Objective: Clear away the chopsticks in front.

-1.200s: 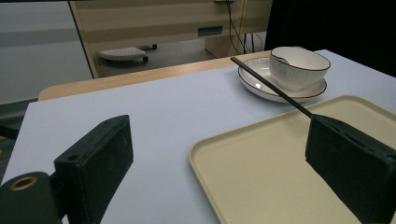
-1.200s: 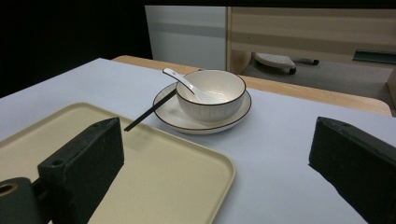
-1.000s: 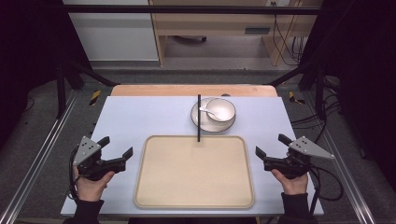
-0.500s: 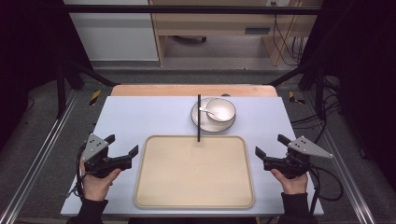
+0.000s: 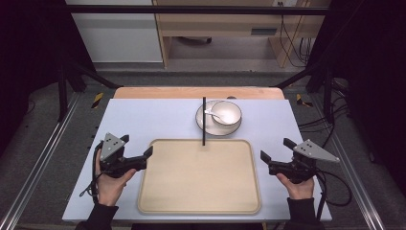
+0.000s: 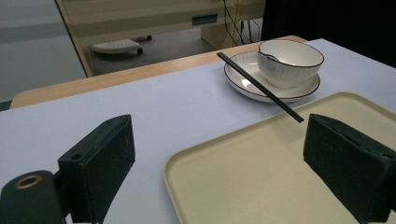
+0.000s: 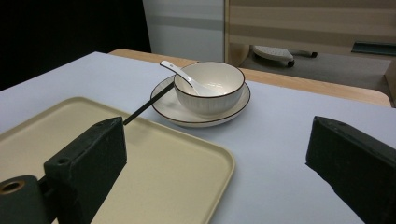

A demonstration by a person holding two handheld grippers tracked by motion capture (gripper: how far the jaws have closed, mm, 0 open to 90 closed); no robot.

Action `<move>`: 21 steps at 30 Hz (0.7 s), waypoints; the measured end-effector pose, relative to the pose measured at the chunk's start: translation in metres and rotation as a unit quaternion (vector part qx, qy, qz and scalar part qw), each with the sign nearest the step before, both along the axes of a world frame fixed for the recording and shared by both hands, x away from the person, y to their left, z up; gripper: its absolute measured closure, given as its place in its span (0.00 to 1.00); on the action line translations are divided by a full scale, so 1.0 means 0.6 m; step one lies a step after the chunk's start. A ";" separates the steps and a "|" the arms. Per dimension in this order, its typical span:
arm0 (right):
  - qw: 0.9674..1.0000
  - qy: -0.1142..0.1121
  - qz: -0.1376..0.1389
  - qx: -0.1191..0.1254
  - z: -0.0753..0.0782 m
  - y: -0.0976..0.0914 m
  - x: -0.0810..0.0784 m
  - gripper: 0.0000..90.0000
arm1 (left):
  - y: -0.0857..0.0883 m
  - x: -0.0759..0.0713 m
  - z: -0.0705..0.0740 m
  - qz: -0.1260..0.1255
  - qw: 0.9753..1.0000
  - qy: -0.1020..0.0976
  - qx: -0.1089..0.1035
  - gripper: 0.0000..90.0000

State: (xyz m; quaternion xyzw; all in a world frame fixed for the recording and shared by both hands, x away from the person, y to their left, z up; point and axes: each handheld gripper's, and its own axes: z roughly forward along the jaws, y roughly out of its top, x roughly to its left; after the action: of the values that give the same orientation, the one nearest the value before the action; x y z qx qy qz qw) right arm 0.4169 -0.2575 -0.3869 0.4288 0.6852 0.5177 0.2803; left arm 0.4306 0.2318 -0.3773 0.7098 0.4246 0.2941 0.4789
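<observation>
A beige tray [image 5: 198, 182] lies at the table's near middle. Behind it a white plate [image 5: 215, 130] carries a white bowl [image 5: 229, 113] with a white spoon [image 5: 210, 113] in it. Black chopsticks [image 5: 204, 122] rest from the plate's left rim onto the tray's far edge. My left gripper [image 5: 138, 145] hovers open at the tray's left edge, with one jaw over the tray [image 6: 280, 186] and one over the table. My right gripper [image 5: 276, 149] is open just right of the tray. It faces the bowl [image 7: 210, 88] and spoon [image 7: 180, 74], and nothing is between its jaws.
The table top is a pale blue sheet [image 5: 143, 120] with a wooden strip [image 5: 191, 92] along the far edge. Metal frame rails [image 5: 43, 158] run along both sides. Cables [image 5: 335, 187] trail off the right gripper.
My left gripper has moved right and a little forward, up to the tray's left edge. The right gripper has barely shifted. Both stay open.
</observation>
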 end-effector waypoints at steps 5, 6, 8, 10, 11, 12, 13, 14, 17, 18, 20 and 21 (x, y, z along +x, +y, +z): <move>1.000 0.003 -0.001 0.001 -0.001 0.003 0.000 0.06 | -0.019 0.017 0.004 -0.003 1.000 0.002 0.002 0.10; 1.000 0.004 0.000 0.001 0.000 0.003 0.000 0.06 | -0.022 0.020 0.005 -0.004 1.000 0.002 -0.001 0.10; 1.000 0.003 -0.001 0.000 0.000 0.003 0.000 0.06 | -0.029 0.027 0.007 -0.005 1.000 0.003 -0.004 0.10; 1.000 0.003 -0.001 -0.002 0.000 0.003 0.000 0.06 | -0.036 0.035 0.006 -0.004 1.000 0.004 -0.002 0.10; 1.000 0.005 -0.002 0.000 0.000 0.003 -0.001 0.06 | -0.041 0.039 0.004 0.000 1.000 0.005 -0.001 0.10; 1.000 0.004 -0.002 0.000 0.000 0.002 -0.001 0.06 | -0.045 0.043 0.002 -0.001 1.000 0.008 0.000 0.10; 1.000 0.004 -0.002 0.000 0.000 0.002 -0.001 0.06 | -0.045 0.043 0.002 -0.001 1.000 0.008 0.000 0.10; 1.000 0.003 -0.002 -0.001 0.000 0.002 -0.001 0.06 | -0.053 0.051 -0.002 -0.002 1.000 0.013 -0.002 0.10; 1.000 0.004 -0.003 -0.001 0.000 0.001 -0.001 0.06 | -0.064 0.058 -0.004 -0.002 1.000 0.013 -0.001 0.10; 1.000 0.005 -0.003 -0.001 0.000 0.002 0.000 0.06 | -0.075 0.065 -0.005 -0.006 1.000 0.013 -0.001 0.11; 1.000 0.006 -0.003 -0.002 0.000 0.002 0.000 0.06 | -0.086 0.072 -0.006 -0.010 1.000 0.014 0.001 0.11; 1.000 0.006 -0.003 -0.002 0.000 0.002 0.000 0.06 | -0.086 0.072 -0.006 -0.010 1.000 0.014 0.001 0.11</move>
State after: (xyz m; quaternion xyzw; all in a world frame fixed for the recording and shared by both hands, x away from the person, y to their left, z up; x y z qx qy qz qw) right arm 0.4166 -0.2561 -0.3869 0.4335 0.6866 0.5132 0.2780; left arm 0.4735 0.1801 -0.3808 0.7184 0.4244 0.2795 0.4749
